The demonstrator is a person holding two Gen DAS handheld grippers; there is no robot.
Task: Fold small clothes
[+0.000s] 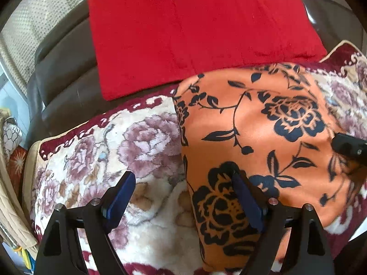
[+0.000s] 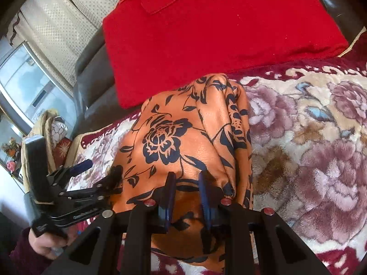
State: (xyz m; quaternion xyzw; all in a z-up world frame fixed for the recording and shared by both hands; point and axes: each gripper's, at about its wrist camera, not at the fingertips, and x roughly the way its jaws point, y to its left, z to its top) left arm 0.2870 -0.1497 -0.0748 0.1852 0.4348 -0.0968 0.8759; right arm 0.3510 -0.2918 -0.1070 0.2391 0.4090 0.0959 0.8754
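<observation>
An orange cloth with a black flower print (image 1: pixel 263 123) lies on a plush floral blanket (image 1: pixel 142 144). My left gripper (image 1: pixel 183 178) is open and straddles the cloth's left edge: its right finger sits over the orange fabric, its left finger over the blanket. In the right wrist view the cloth (image 2: pixel 183 133) is bunched into folds on its right side. My right gripper (image 2: pixel 187 177) is shut on a raised fold of it at the near edge. The left gripper (image 2: pixel 101 169) shows there at the cloth's left side, held by a hand in a dark red sleeve (image 2: pixel 27 249).
A red cushion (image 1: pixel 197 34) lies right behind the cloth and touches its far edge. The dark leather sofa (image 1: pixel 64 73) runs along the left, with a patterned curtain (image 2: pixel 68 11) and window behind it. Small ornaments (image 2: pixel 57 128) stand at the far left.
</observation>
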